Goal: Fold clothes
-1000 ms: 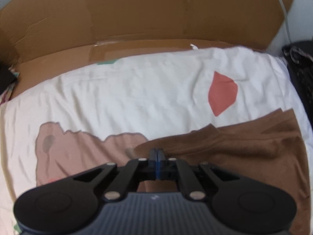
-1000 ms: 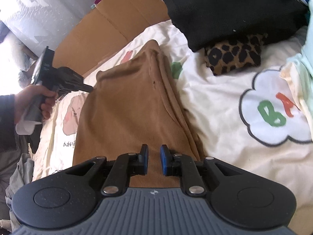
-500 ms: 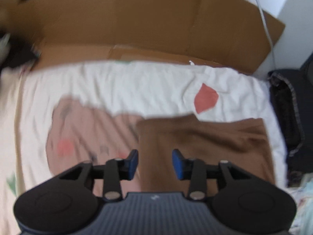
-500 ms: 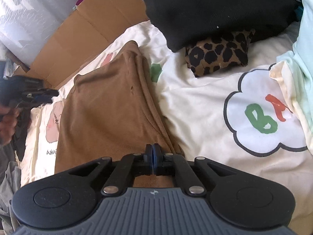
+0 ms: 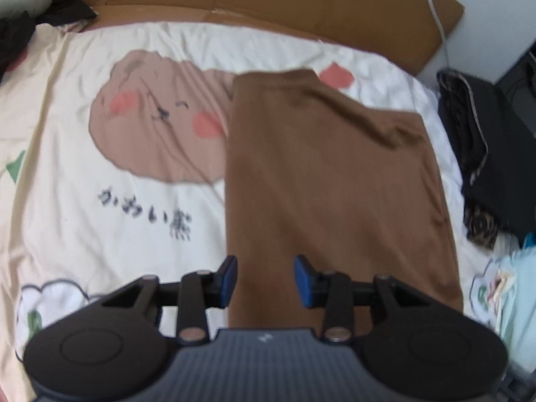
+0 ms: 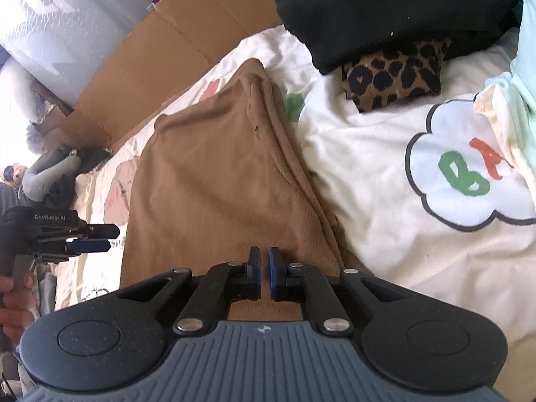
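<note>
Left tongs (image 5: 265, 279) now parted, off the brown garment (image 5: 335, 181); earlier clamped.

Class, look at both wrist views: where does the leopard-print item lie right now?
In the right wrist view the leopard-print item lies upper right on the printed bedsheet, tucked under the black garment, right of the brown garment.

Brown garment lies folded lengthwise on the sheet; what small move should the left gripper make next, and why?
Probably lower the left gripper onto the brown garment's near left corner and close. Its jaws are open and empty just above that edge, while the right gripper is shut at the near edge, so the other corner needs a grip.
</note>
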Motion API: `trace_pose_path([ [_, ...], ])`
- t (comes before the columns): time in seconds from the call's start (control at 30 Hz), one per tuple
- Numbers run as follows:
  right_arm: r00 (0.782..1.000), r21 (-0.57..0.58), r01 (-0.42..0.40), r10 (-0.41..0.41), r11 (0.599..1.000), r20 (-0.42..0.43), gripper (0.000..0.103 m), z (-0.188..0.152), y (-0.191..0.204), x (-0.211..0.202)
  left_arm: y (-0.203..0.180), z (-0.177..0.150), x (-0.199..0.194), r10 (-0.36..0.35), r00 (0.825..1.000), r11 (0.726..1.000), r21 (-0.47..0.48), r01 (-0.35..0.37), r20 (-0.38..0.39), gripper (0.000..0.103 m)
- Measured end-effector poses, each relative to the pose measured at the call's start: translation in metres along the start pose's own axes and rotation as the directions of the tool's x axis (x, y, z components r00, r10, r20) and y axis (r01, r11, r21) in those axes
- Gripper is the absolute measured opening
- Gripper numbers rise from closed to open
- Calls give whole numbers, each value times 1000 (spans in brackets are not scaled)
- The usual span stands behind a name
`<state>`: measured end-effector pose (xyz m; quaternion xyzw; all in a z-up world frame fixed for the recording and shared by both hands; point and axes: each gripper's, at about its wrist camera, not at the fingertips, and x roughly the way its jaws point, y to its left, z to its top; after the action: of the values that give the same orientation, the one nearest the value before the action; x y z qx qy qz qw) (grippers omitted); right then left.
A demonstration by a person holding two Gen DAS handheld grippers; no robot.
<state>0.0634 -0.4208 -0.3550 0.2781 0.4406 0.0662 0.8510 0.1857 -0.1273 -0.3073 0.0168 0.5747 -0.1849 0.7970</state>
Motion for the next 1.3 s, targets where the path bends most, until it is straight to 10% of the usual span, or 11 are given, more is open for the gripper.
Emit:
trace_pose_path([
  [0.63, 998, 31, 66, -66, 997, -22, 6, -13, -23, -9, 22, -78, 6, 69, 977, 997, -22, -75, -202, 44],
  [0.97, 999, 65, 35, -33, 997, -29, 6, -22, -29, -21, 19, -82, -12, 65, 977, 998, 9, -64, -203, 11],
  [1.13, 1000, 86, -4, 4, 996, -5, 38, -21, -37, -36, 36, -73, -20, 12, 984, 996, -82, -27, -177, 17],
  [1.3, 999, 82, 52, -53, 995, 6, 41, -17, -41, -32, 53, -76, -9, -15, 982, 987, -159, -15, -186, 21],
])
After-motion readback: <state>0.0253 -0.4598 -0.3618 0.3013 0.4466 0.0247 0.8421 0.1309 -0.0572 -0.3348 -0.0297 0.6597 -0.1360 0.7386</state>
